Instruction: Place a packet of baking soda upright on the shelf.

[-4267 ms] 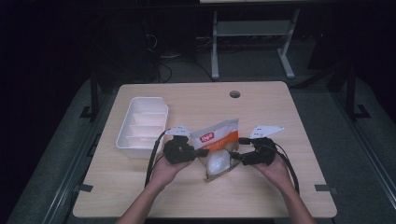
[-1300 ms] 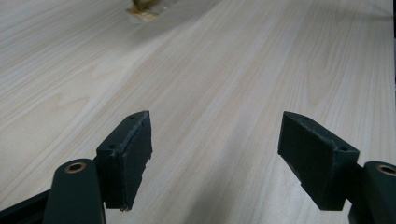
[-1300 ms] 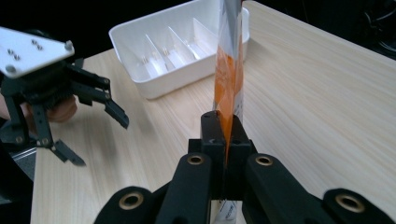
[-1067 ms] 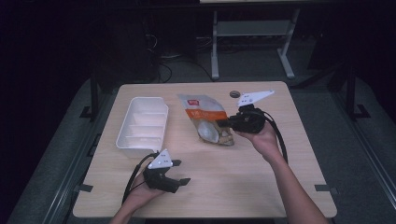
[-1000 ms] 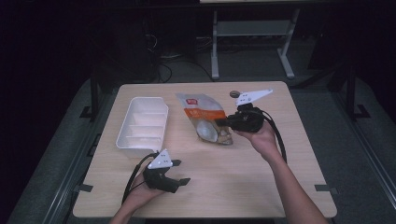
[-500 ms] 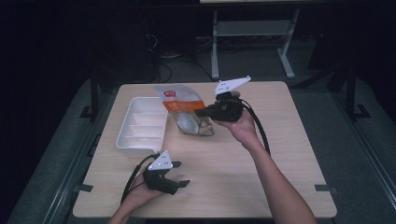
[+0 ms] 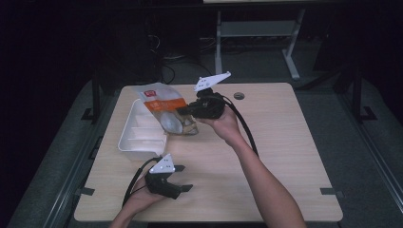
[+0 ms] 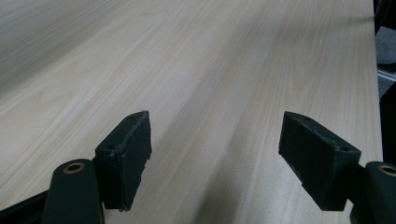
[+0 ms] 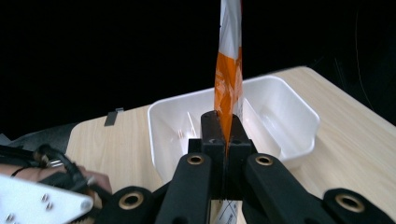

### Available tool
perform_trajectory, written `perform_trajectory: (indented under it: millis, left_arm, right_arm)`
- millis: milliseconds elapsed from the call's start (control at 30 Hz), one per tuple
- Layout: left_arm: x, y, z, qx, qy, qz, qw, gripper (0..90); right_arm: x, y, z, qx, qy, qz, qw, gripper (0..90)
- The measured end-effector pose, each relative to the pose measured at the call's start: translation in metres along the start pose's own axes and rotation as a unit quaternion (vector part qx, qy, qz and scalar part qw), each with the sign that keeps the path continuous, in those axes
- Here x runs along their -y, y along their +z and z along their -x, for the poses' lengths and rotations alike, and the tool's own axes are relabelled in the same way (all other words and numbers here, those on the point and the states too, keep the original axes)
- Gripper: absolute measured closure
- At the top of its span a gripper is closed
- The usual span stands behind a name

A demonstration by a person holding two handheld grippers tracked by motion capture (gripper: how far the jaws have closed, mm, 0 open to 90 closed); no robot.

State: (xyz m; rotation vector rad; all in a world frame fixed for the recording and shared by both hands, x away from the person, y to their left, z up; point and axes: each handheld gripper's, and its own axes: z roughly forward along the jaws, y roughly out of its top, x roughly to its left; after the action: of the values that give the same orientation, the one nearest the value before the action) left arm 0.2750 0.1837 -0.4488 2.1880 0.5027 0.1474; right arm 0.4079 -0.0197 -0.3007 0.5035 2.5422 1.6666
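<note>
An orange and white snack bag (image 7: pixel 166 108) with a clear window hangs in the air over the right side of the white divided tray (image 7: pixel 138 137). My right gripper (image 7: pixel 184 112) is shut on the bag's edge; in the right gripper view the bag (image 9: pixel 229 70) rises edge-on from between the closed jaws, with the tray (image 9: pixel 289 107) behind it. My left gripper (image 7: pixel 183 178) rests low near the table's front edge, held by a hand, its jaws wide open over bare wood (image 8: pixel 210 93) with nothing between them.
The light wooden table (image 7: pixel 285 142) has a round cable hole (image 7: pixel 239 96) at its back edge. A metal stand (image 7: pixel 256 28) is on the dark floor behind the table. The right forearm (image 7: pixel 256 171) crosses the table's middle.
The right gripper has carried the bag leftward from the table's middle to above the tray. The left gripper let go of the bag earlier and has stayed near the front edge.
</note>
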Motion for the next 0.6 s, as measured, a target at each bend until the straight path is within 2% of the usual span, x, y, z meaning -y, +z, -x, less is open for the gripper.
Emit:
perform_trajectory:
  millis: [233,600]
  left_arm:
    - [0.000,-0.001,0.000,0.005,0.000,0.001,1.0000,25.1]
    - [0.001,-0.003,-0.002,0.005,-0.004,0.009,0.9999,25.1]
  right_arm:
    - [-0.014,0.024,-0.003,-0.013,-0.007,0.002,0.9999,89.8]
    - [-0.026,0.060,0.001,-0.026,-0.009,0.002,0.9996,89.8]
